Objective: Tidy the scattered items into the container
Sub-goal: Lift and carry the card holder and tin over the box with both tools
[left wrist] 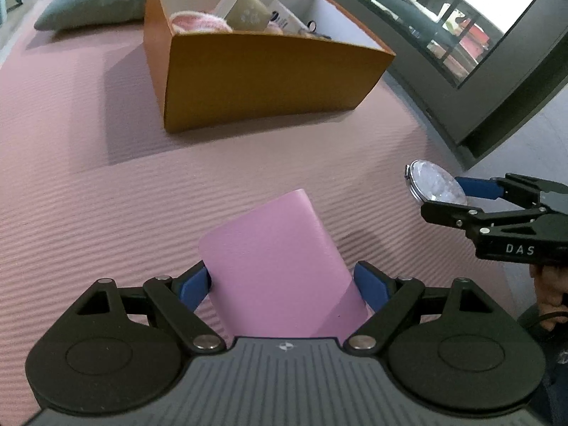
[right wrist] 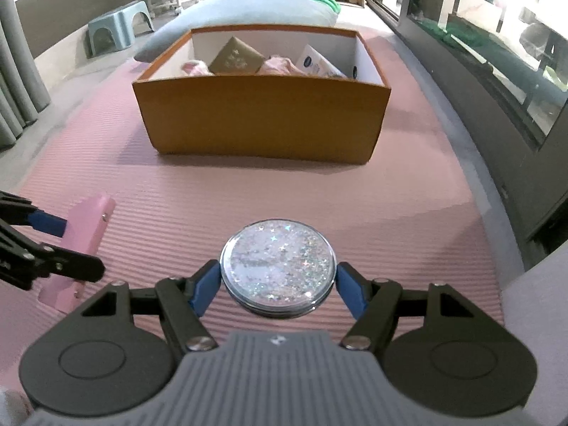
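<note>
My left gripper (left wrist: 282,285) is shut on a pink wallet (left wrist: 280,269), held above the pink ribbed mat; the wallet also shows in the right wrist view (right wrist: 85,245) at the left. My right gripper (right wrist: 277,282) is shut on a round glittery compact mirror (right wrist: 277,271), seen edge-on in the left wrist view (left wrist: 438,186) at the right. The orange box (left wrist: 262,81) with white inner walls stands ahead on the mat, also in the right wrist view (right wrist: 262,120). It holds a tan booklet (right wrist: 236,58), pink cloth (right wrist: 280,65) and a white packet (right wrist: 317,62).
A grey-green cushion (right wrist: 255,9) lies behind the box. A dark window frame (right wrist: 497,106) runs along the right side of the mat. A pale blue stool (right wrist: 117,25) stands at the back left. Grey curtains (right wrist: 14,81) hang at the left.
</note>
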A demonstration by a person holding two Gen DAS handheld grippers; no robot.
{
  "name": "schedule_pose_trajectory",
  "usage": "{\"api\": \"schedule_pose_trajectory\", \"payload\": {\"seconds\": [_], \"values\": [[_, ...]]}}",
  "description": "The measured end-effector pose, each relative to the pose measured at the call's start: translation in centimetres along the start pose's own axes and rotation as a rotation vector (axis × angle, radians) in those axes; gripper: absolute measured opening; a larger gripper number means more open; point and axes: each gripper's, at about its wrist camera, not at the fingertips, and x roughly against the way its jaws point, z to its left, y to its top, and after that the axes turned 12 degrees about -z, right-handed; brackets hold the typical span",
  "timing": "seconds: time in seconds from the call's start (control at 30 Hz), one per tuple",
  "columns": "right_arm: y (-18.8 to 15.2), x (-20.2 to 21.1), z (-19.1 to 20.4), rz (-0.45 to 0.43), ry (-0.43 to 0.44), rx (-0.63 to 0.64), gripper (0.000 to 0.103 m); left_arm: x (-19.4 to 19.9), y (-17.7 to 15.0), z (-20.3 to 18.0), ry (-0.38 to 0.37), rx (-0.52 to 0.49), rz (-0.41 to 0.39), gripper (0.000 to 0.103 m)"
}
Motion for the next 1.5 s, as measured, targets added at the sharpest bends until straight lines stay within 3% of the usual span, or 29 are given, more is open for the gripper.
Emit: {"api": "schedule_pose_trajectory", "payload": {"seconds": [0.4,0.97,1.27,1.5], "values": [[4.4,0.3,0.8,-0.047,-0.016,0.000,0.073,0.7,4.8,0.4,-0.038,-0.079,-0.078,0.101],[12.3,-4.4,0.0,-0.144,-0.030,0.028,0.073,-3.1,17.6,1.3,-0.044,-0.226,-0.203,0.101],[16.5,-8.1,-0.7,-0.210,-0.031,0.057,0.073,-7.0,24.4,2.4,0.048,-0.272,-0.260,0.101],[18.2,-11.5,-1.3,-0.220,-0.047,0.055,0.073,-10.9,26.3,3.8,0.118,-0.275,-0.237,0.101]]}}
